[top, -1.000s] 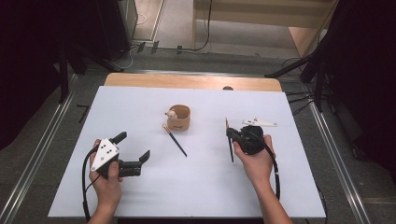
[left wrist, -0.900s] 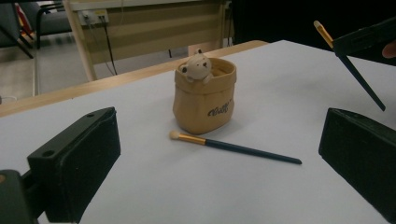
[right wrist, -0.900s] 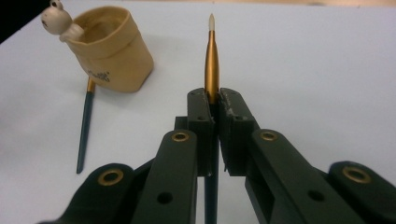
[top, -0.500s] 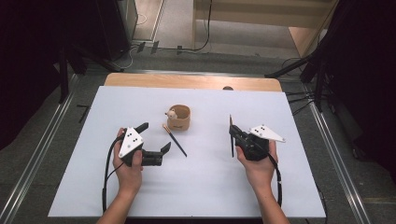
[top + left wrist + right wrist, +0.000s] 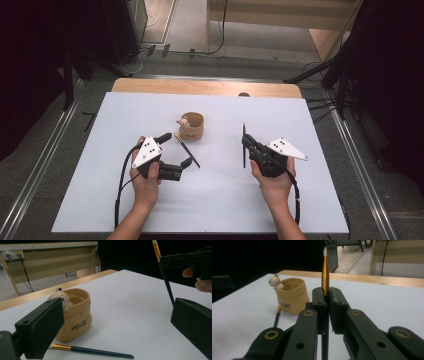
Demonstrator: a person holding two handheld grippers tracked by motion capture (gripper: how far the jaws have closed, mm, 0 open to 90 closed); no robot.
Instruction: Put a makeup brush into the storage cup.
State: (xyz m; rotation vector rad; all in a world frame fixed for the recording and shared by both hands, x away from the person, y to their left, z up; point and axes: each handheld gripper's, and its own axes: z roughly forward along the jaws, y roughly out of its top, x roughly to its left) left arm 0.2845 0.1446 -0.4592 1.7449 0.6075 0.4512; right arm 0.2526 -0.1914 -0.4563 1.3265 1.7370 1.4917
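Presently, scene: a white worktop [image 5: 300, 200] is seen from above, with a person's two hands reaching in from the near edge, each holding a black two-jaw gripper.
Holder: a small tan fabric-look pot [image 5: 191, 126] with a little bear figure on its rim is set near the middle of the worktop, upright and apparently empty.
Held brush: a dark-handled paintbrush [image 5: 325, 270] with a gold ferrule is clamped in the right gripper [image 5: 246, 141], standing nearly upright, to the right of the pot and well apart from it.
Loose brush: a second paintbrush [image 5: 187, 150] is lying flat on the worktop, just in front of the pot, slanting toward the left gripper [image 5: 175, 150].
Right jaws: clenched tight on the brush handle just below the ferrule; no gap is seen beside the handle.
Left jaws: released and spread wide, nothing held; the loose brush is seen low between them in the left gripper view, not yet touched.
Risk, held brush: the thin round handle could pivot or slip in the narrow grip, so the pot mouth could be missed.
Risk, pot: being light and soft, it could be tipped or pushed if a brush tip is caught on its rim.
Risk, loose brush: it could be rolled away if only one jaw is brought against it, or pinned against the worktop.
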